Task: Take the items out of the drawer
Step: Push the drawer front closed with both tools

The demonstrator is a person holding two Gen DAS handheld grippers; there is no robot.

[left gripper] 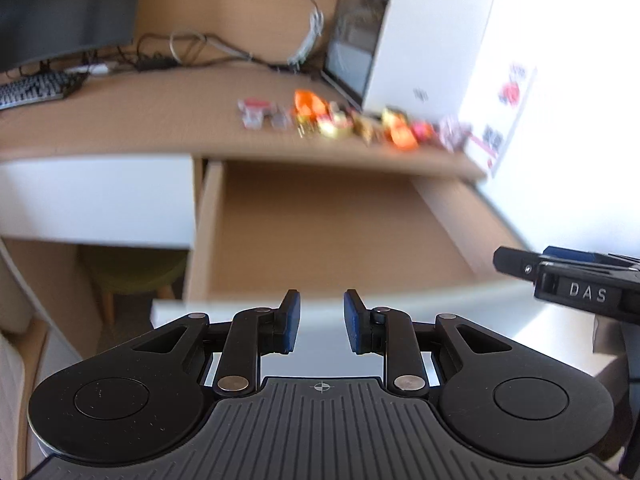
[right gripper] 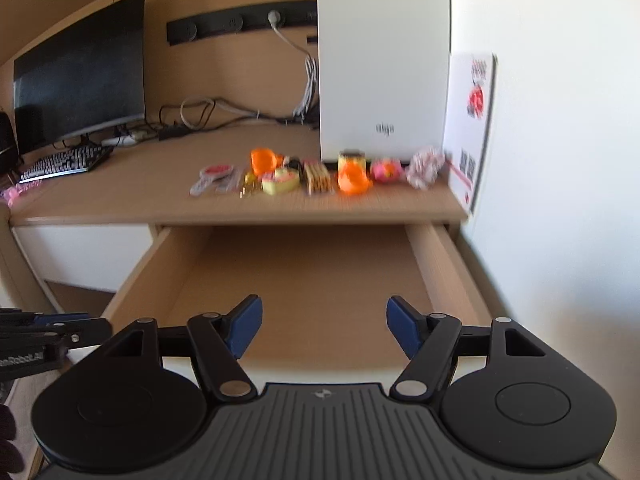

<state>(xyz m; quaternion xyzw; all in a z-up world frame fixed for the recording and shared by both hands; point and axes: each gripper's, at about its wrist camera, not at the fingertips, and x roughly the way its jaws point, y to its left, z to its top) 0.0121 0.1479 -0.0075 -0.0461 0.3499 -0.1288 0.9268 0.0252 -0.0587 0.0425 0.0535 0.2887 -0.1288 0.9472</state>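
Both grippers empty: our left gripper [left gripper: 320, 320] narrowly parted, right gripper [right gripper: 324, 330] spread wide, over the open drawer [right gripper: 304, 276], which looks bare. Small items [right gripper: 316, 174] sit on the desktop [right gripper: 120, 200], likely light, some soft; pinch across their middles.

drawer [right gripper: 304, 272]: open, unobstructed | desk [right gripper: 120, 196] edge: items [right gripper: 316, 174] crowd right

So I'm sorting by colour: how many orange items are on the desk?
2. One orange item sits left in the row, behind the yellow piece; the other lies right of centre, before the white box. Blur may hide more.
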